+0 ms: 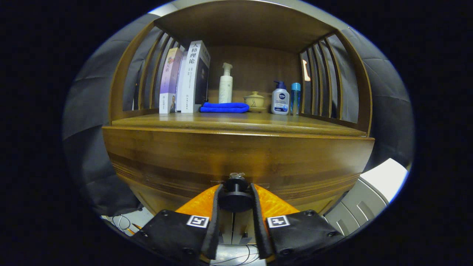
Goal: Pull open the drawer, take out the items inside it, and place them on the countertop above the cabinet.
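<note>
Gripper (236,192) clenched on dark round knob (235,199) of drawer (236,159), one finger each side, apparently pressing it. Drawer front: glossy brown wood, horizontal grain, looks fully closed, directly ahead. Countertop (236,123) above holds books (184,79) far left, blue cloth (224,107), white pump bottle (225,83), small lidded pot (254,100), two bottles far right.
</note>
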Tool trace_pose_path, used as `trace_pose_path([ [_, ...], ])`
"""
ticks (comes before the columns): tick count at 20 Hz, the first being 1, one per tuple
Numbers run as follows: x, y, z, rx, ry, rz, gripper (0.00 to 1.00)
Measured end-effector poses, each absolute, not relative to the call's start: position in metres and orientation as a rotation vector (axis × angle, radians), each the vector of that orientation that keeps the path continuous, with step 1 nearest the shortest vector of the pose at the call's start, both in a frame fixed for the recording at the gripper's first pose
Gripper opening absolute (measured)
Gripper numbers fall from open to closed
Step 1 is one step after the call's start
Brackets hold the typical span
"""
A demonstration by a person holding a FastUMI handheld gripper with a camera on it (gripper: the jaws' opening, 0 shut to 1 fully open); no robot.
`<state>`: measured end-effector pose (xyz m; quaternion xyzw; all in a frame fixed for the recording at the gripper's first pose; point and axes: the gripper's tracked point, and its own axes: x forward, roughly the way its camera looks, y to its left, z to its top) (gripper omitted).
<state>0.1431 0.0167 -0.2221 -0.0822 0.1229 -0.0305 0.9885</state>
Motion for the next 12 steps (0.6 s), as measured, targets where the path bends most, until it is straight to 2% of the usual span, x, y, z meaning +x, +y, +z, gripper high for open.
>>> trace_pose_path([
  [4,0.144,0.017,-0.224,-0.156,0.262,-0.015,0.24],
  [6,0.143,0.014,-0.224,-0.169,0.272,-0.014,0.21],
  [12,0.106,0.013,-0.224,-0.185,0.284,0.006,0.21],
])
